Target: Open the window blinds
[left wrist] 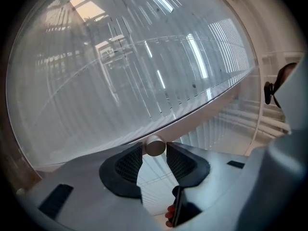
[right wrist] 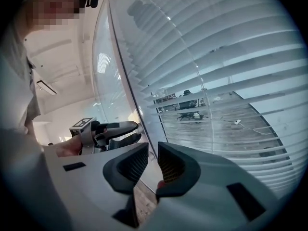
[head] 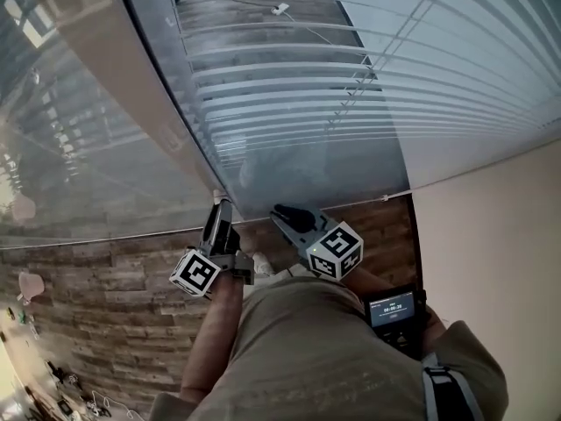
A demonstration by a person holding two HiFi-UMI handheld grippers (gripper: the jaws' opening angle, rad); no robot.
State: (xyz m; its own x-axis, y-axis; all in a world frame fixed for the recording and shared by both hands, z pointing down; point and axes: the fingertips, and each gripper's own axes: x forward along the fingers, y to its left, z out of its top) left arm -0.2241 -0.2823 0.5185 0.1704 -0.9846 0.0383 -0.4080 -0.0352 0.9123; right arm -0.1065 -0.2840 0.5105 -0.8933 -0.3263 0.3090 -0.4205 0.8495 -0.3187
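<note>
Closest is the person's shirt (head: 307,358), and beside it a small handset (head: 392,310) with a lit screen, held in the same hand as the right gripper (head: 282,213). It seems to be kept there only so the person can read it.

Both grippers reach forward from the body toward the window and sit near each other. In the right gripper view, the right gripper's fingers (right wrist: 169,163) are drawn together with nothing between them. It appears to be idling beside the work, held clear so it does not foul the other hand.

The left gripper (head: 217,207) is the working one. Its fingers (left wrist: 130,163) clamp a short pale cylinder at their very tips, pressing on it from both sides. This looks like the lower end of the wand (left wrist: 155,146). Pinching it at the tips likely lets a roll of the wrist twist it and so tilt the slats.

Beyond the grippers, the blinds (head: 289,86) hang lowered across the glass (head: 79,147). Their slats lie mostly flat and closed, with a plank floor (head: 105,279) below them. By this reading the opening is not yet done.
</note>
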